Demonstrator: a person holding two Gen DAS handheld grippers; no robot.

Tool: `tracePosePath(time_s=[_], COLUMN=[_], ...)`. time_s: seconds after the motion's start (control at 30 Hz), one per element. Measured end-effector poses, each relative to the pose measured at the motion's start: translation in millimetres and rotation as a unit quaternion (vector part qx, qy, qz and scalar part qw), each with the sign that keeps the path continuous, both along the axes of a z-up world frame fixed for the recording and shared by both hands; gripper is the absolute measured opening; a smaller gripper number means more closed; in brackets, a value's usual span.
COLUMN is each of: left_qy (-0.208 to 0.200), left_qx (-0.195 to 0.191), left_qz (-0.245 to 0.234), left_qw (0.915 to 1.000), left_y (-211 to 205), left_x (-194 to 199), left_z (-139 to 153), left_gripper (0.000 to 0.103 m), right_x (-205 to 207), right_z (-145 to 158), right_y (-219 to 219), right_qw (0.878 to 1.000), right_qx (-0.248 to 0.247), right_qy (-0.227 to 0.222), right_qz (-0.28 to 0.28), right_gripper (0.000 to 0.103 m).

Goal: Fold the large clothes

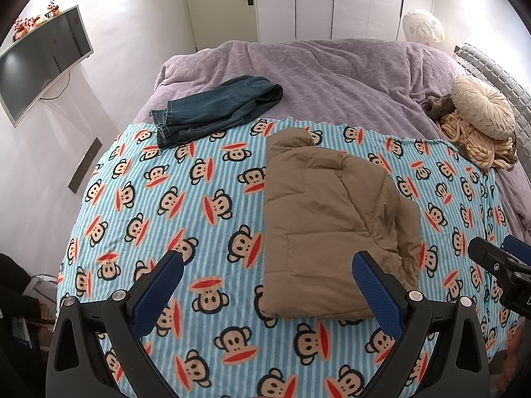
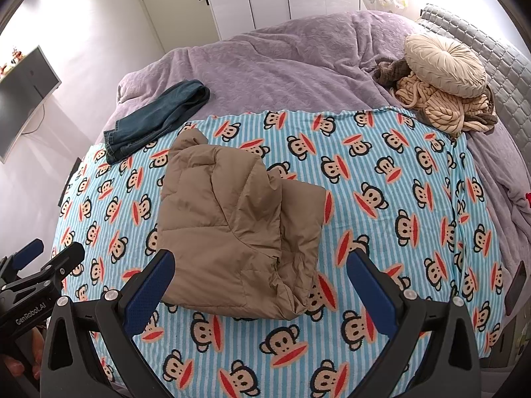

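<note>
A tan puffer jacket (image 1: 328,219) lies folded into a compact bundle on the monkey-print blanket (image 1: 199,199); the right wrist view shows the jacket (image 2: 232,232) with a loose flap on its right side. My left gripper (image 1: 268,262) hovers open above the blanket, near the jacket's near-left corner, holding nothing. My right gripper (image 2: 260,262) is open over the jacket's near edge, also with nothing in it. Each gripper shows at the edge of the other's view: right gripper (image 1: 497,258), left gripper (image 2: 46,252). Folded blue jeans (image 1: 215,109) lie at the blanket's far left.
A lilac bedspread (image 1: 332,76) covers the far bed. A round cream cushion (image 1: 484,106) on a chunky knit throw (image 1: 478,146) sits at the right by the headboard. A wall TV (image 1: 43,63) and white wardrobe doors (image 1: 332,0) stand beyond.
</note>
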State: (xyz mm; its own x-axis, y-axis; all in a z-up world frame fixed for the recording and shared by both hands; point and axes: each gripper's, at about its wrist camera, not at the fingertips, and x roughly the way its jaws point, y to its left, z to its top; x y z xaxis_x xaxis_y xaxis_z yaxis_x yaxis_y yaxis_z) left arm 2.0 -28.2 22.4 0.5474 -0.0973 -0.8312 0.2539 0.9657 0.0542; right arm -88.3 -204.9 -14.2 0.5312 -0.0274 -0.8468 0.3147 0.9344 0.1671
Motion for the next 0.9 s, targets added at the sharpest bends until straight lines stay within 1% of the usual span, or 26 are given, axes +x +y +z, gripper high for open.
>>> tracePosePath(time_s=[0.2,0.63,0.9], left_qy=[-0.003,0.003,0.001], left_qx=[0.004,0.000,0.002], left_qz=[0.003,0.005,-0.007], left_qw=[1.0000,1.0000,1.0000], left_y=[1.4,1.2,-2.8], left_x=[-0.3,-1.6,-0.3], left_z=[-0.3,-1.4,-1.7], left_gripper=[0.102,0.102,0.102], right_x=[0.1,4.1,4.6], right_z=[-0.3,-1.5,-1.9], right_y=[-0.1,-2.3,-1.0], right_qw=[1.000,1.000,1.000], right_qx=[0.000,0.002,0.002], right_qy=[0.000,0.002,0.002], right_qz=[0.001,0.004,0.005], right_gripper=[0.103,0.103,0.103])
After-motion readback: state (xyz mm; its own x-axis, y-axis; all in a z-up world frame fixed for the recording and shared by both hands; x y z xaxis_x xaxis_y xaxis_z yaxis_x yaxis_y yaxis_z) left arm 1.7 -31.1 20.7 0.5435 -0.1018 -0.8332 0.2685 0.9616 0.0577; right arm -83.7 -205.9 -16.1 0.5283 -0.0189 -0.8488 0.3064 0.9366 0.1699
